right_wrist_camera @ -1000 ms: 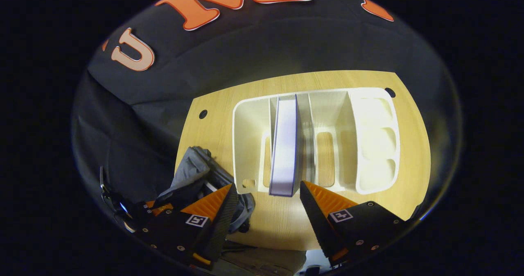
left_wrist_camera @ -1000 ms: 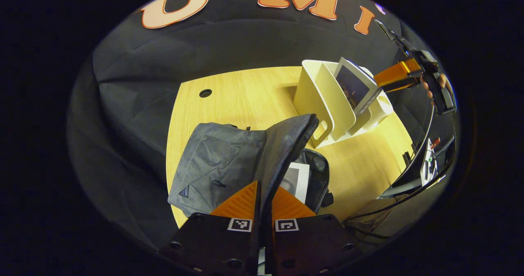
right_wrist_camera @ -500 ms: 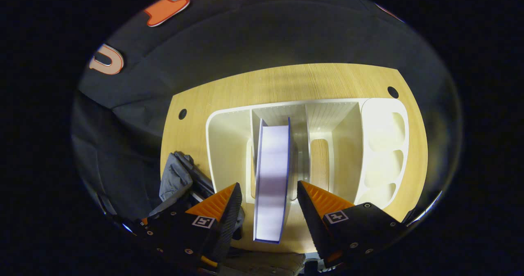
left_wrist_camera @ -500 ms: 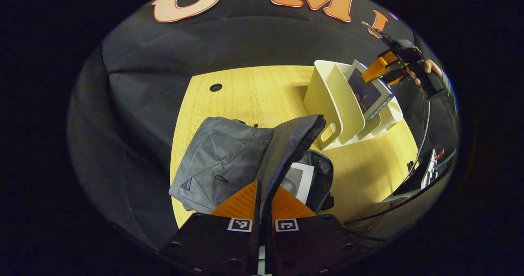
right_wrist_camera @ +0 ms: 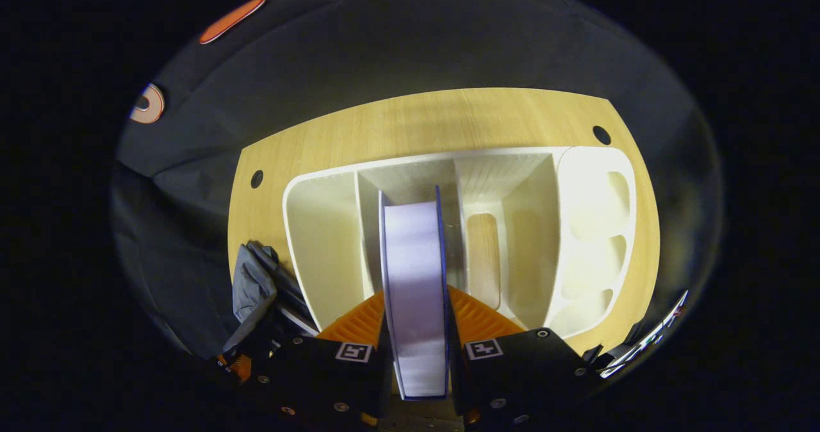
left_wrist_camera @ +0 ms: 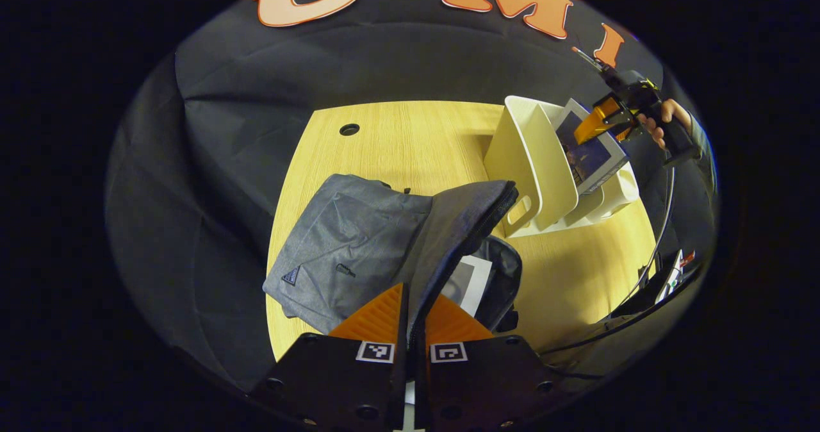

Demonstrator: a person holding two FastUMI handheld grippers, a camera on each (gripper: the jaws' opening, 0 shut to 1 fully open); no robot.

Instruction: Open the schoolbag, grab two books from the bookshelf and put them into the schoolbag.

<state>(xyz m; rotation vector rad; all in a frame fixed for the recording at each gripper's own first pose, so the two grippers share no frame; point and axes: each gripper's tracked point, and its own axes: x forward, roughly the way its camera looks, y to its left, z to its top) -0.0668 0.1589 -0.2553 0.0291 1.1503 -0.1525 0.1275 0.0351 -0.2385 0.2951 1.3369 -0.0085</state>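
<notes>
At the left of my left gripper view the grey schoolbag (left_wrist_camera: 349,240) lies on the wooden table (left_wrist_camera: 397,143), its front panel flat and its top flap raised. My left gripper (left_wrist_camera: 412,313) has its two fingers drawn together on the edge of that flap, with the fabric running down between them, so the mouth of the bag is held open. Just right of the flap, inside the dark opening, a book (left_wrist_camera: 471,281) with a white cover sits in the bag. Farther right the white bookshelf (left_wrist_camera: 532,163) stands on the table just behind the bag. A second book (left_wrist_camera: 589,153) leans in one of its slots. At the far right edge my hand (left_wrist_camera: 660,121) holds the right gripper (left_wrist_camera: 599,124) on the top of that book.

In my right gripper view, the bag (right_wrist_camera: 253,284) shows at the lower left beside the bookshelf (right_wrist_camera: 320,227). The book (right_wrist_camera: 416,291) stands upright in the second slot from the left, its page edge facing me. My right gripper (right_wrist_camera: 416,313) is clamped on it, one finger pressed on each cover. The slots to the right hold nothing.
</notes>
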